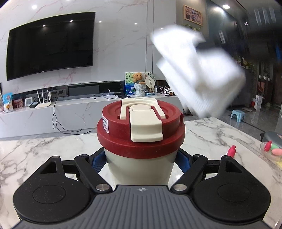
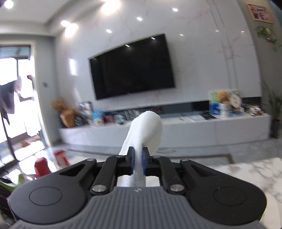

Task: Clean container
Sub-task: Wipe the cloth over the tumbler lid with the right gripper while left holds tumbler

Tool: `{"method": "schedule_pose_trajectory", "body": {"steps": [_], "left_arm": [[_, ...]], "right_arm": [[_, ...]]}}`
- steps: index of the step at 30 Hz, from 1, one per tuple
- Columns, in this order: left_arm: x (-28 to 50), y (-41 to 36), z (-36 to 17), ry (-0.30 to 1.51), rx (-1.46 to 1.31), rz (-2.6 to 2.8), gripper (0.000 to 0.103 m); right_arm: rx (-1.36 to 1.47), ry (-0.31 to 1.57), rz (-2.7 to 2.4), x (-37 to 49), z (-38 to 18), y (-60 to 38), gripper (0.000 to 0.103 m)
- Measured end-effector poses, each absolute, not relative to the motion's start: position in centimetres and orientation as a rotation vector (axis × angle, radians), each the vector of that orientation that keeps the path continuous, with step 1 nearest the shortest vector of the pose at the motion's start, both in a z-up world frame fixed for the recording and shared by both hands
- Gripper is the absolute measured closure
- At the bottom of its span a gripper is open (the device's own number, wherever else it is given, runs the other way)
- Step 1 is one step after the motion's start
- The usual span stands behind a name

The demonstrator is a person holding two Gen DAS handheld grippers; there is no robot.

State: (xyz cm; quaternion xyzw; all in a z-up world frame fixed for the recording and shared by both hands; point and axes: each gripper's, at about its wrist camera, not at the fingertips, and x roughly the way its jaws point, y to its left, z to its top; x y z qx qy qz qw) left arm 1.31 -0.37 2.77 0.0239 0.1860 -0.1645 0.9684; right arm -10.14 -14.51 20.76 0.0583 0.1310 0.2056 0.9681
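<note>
Left claw (image 1: 141, 163) clamps cup (image 1: 141, 169), red lid (image 1: 141, 139); side label (image 1: 105, 125) unreadable. Right claw (image 2: 138, 163) pinches paper towel (image 2: 146, 130).

Quick count of what's around: one cup (image 1: 141, 158) with one red lid (image 1: 141, 130) and one cream flip cap (image 1: 145, 123) on it. One white paper towel (image 2: 146, 130). Two grippers, the left gripper (image 1: 141, 163) and the right gripper (image 2: 138, 162). One marble table (image 1: 211, 133). Far side: one TV (image 1: 51, 44), one teddy bear (image 1: 137, 77), one router (image 1: 43, 104) with four antennas. One framed picture (image 1: 193, 15) up right, one blue stool (image 1: 238, 115) on the floor at right, and one little pink bottle (image 1: 231, 151) near the table's right edge.
</note>
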Motion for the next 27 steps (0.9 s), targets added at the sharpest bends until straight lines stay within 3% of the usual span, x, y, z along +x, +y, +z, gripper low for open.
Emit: {"method": "schedule_pose_trajectory", "body": {"steps": [7, 16, 27], "left_arm": [[1.3, -0.4, 2.7, 0.379, 0.052, -0.336, 0.023], [1.7, -0.2, 2.8, 0.387, 0.047, -0.34, 0.023], [1.3, -0.6, 3.0, 0.385, 0.059, -0.333, 0.022]], "right_arm": [[0.174, 0.346, 0.565, -8.4, 21.7, -11.7, 0.092], [0.045, 0.491, 0.485, -8.5, 19.6, -9.6, 0.092], [-0.117, 0.514, 0.469, -7.7, 17.7, -8.9, 0.092]]}}
